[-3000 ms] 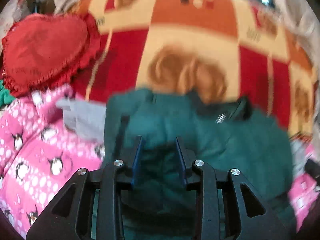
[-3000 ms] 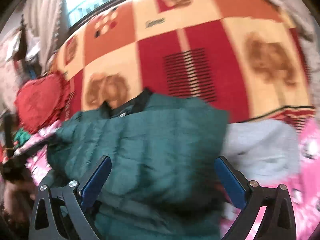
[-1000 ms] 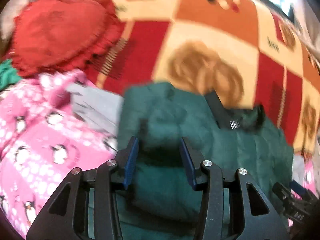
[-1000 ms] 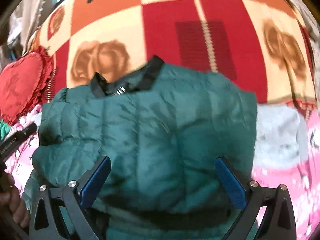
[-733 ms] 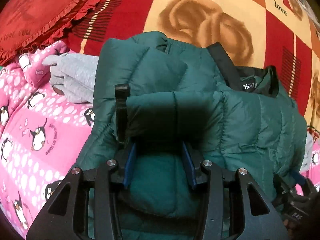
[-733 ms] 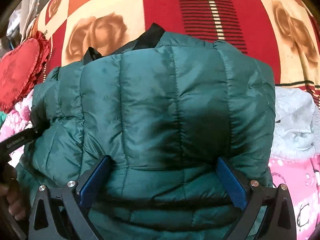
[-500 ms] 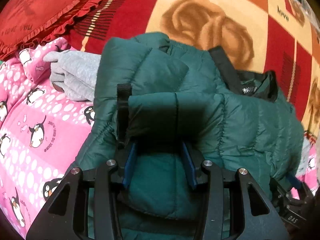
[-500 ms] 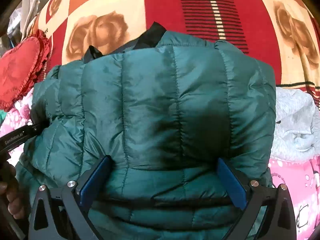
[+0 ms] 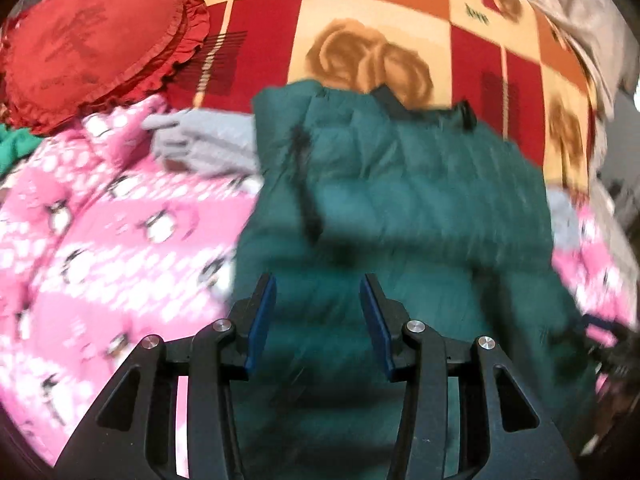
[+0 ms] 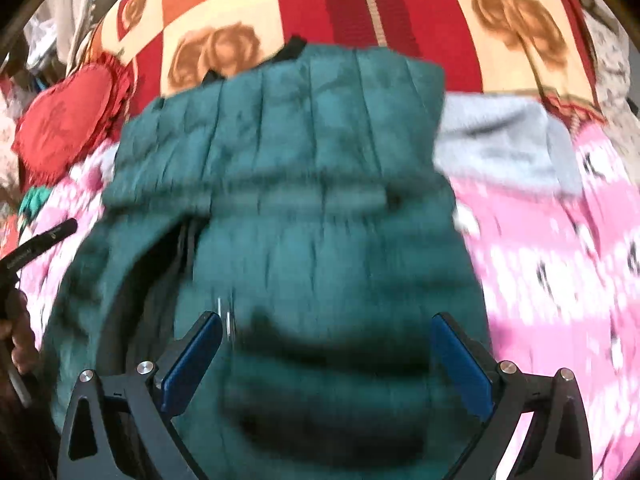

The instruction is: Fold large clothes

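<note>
A dark green quilted puffer jacket (image 9: 400,184) lies on the bed, its upper half folded down over the lower half, black collar at the far side. It also fills the right wrist view (image 10: 288,184). My left gripper (image 9: 318,312) hovers above the jacket's near left part, jaws partly open and empty. My right gripper (image 10: 324,352) is wide open above the jacket's near edge and holds nothing. The left gripper's black handle (image 10: 36,246) shows at the left of the right wrist view.
A pink penguin-print blanket (image 9: 100,240) lies under and beside the jacket. A grey garment (image 9: 208,144) lies beneath the jacket, also at its right (image 10: 504,144). A red heart cushion (image 9: 92,48) sits far left. A red and cream checked blanket (image 9: 380,32) covers the bed beyond.
Both grippers have pulled back and up from the jacket. The left jaws have let go of the jacket fold, which now lies flat. Both views are blurred by motion.
</note>
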`<action>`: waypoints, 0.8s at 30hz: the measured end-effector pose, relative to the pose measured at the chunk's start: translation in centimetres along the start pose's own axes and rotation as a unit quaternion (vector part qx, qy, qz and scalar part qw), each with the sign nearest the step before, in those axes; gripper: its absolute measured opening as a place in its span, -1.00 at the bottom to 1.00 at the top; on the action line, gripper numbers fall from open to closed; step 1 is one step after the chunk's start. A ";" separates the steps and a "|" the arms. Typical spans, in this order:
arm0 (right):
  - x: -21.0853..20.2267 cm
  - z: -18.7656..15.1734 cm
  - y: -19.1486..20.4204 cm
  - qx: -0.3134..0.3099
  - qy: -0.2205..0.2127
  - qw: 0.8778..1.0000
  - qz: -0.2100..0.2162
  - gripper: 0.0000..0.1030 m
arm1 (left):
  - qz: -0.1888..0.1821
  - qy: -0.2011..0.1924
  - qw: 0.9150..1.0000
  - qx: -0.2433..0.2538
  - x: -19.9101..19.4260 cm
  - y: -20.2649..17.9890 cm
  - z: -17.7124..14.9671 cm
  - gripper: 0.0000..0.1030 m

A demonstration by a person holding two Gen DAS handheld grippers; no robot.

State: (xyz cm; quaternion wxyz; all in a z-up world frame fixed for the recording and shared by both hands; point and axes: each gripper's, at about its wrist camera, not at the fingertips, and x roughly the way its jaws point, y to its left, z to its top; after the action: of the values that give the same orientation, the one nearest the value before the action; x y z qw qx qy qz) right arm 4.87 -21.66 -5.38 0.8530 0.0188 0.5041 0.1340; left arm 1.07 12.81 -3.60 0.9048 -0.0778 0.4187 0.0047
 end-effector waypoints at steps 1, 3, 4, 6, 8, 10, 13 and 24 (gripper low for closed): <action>-0.1 -1.2 0.0 -0.010 0.008 1.000 -0.003 1.00 | 0.000 0.010 1.000 0.003 -0.4 0.5 -1.1 -0.16; -0.7 -3.6 -0.1 -0.036 0.014 0.999 -0.010 1.00 | 0.007 0.035 0.999 0.009 -0.8 2.2 -3.3 -0.16; -1.0 -5.0 0.1 -0.058 0.011 0.998 -0.019 1.00 | 0.012 0.038 0.999 0.015 -1.0 2.7 -4.0 -0.16; -1.9 -6.9 -0.2 -0.072 -0.009 0.997 -0.021 1.00 | 0.024 0.039 0.998 0.036 -1.2 4.1 -6.0 -0.07; -3.1 -8.4 -1.3 -0.062 -0.029 0.998 -0.014 1.00 | 0.022 0.031 0.999 0.031 -1.7 5.4 -7.5 0.37; -5.2 -10.0 -3.1 -0.020 -0.078 0.997 0.003 1.00 | -0.002 0.023 1.000 0.006 -2.4 6.4 -9.0 0.38; -6.5 -12.0 -5.7 0.056 -0.117 0.991 0.044 1.00 | -0.035 0.009 0.998 -0.042 -3.3 7.4 -11.0 0.38; -4.9 -14.3 -7.5 0.070 -0.086 0.990 0.085 1.00 | -0.059 -0.002 0.998 -0.016 -4.4 4.4 -12.6 0.45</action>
State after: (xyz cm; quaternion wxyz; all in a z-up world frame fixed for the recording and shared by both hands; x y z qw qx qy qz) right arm -8.11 -31.55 -9.49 0.8754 0.1330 0.4333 0.1677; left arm -11.61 15.63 -8.89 0.9029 -0.1166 0.4115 -0.0423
